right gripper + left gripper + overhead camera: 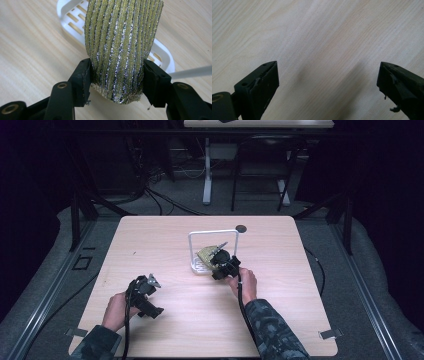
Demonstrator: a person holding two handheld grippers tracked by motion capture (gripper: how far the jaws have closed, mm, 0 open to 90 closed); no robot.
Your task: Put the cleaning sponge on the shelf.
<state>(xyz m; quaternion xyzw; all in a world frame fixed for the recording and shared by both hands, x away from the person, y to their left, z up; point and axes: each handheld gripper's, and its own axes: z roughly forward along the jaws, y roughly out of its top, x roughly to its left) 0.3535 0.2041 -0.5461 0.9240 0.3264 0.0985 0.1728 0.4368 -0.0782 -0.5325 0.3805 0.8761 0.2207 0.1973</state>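
While the right gripper [117, 75] clamps one gold-and-silver striped sponge [122, 45] over the single white slotted tray [71, 18] beneath a white wire frame [212, 234] mid-table, the left gripper [327, 82], near left, is spread over bare table [317, 37].

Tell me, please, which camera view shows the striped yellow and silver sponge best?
The right gripper view: the sponge is close there, its glittery stripes plain, squeezed between the two jaws of the right claw above the white tray. In the high view it is a small yellowish patch.
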